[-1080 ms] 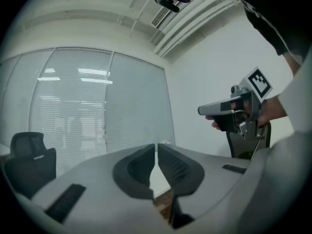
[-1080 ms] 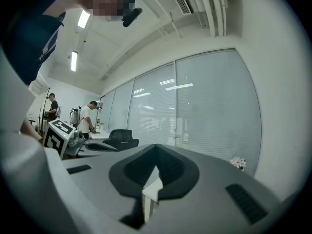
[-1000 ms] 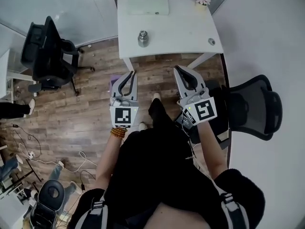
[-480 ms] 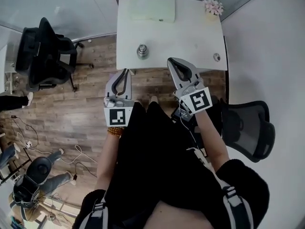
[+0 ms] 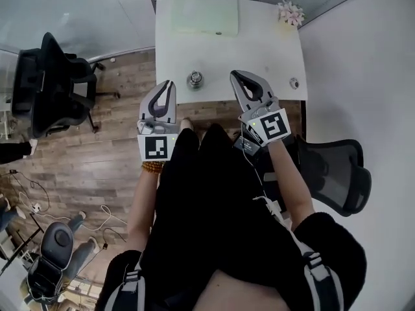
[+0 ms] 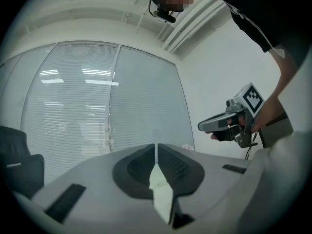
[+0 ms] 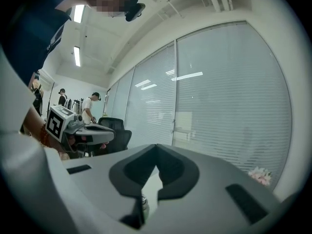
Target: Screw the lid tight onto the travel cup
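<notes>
1. Cup (image 5: 194, 80) stands on the tabletop (image 5: 259, 44) near its front edge. A small round piece (image 5: 294, 83), probably the lid, lies well apart at the right edge.
2. Change: over the last second the person closed in. The cup was well ahead of both grippers and now sits between their tips.
3. Left gripper (image 5: 170, 85) and right gripper (image 5: 235, 76): both clenched and empty, as before.
4. Meaning: approach looks done. Nothing grasped; screwing not yet begun.
</notes>
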A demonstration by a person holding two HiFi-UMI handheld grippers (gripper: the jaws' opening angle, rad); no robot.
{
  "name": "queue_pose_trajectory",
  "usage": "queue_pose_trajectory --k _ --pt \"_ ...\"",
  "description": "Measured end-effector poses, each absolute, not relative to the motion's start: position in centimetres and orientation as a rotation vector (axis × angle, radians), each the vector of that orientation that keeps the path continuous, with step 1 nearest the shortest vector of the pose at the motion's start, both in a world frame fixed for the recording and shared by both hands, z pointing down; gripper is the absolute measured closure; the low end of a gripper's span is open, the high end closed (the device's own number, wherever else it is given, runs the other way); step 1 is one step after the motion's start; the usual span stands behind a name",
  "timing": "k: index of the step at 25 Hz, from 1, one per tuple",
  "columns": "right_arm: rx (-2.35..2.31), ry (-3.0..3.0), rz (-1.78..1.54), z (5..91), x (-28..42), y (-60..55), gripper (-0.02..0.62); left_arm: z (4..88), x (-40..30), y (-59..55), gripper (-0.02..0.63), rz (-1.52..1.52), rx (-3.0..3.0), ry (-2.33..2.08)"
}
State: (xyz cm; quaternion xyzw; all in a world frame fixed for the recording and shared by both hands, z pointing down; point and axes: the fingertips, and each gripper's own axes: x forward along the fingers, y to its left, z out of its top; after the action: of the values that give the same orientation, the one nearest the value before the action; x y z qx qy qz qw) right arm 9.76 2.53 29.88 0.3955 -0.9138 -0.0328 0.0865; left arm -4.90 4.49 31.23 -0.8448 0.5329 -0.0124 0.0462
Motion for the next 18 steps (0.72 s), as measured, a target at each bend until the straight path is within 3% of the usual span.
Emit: queue_pose_trajectory --k 11,13,15,18 --pt "1.14 -2.66 -0.015 34.6 7.9 -2.6 0.595 36.3 -5.9 -0.3 0.585 -0.151 -2.64 1.504" --pt "1.153 -2.656 0.011 35.4 8.2 -2.9 0.595 37.1 -5.3 -0.4 0.539 -0.156 -2.647 1.432" --pt "1.158 -2.653 0.032 36.1 8.4 -3.2 0.595 38.4 -4.5 -0.3 0.445 -0.188 -2.663 1.346" --pt "1.146 -2.649 0.047 37.0 8.6 -3.4 0.595 41.5 -3.6 -0.2 0.388 -0.232 -2.721 1.29"
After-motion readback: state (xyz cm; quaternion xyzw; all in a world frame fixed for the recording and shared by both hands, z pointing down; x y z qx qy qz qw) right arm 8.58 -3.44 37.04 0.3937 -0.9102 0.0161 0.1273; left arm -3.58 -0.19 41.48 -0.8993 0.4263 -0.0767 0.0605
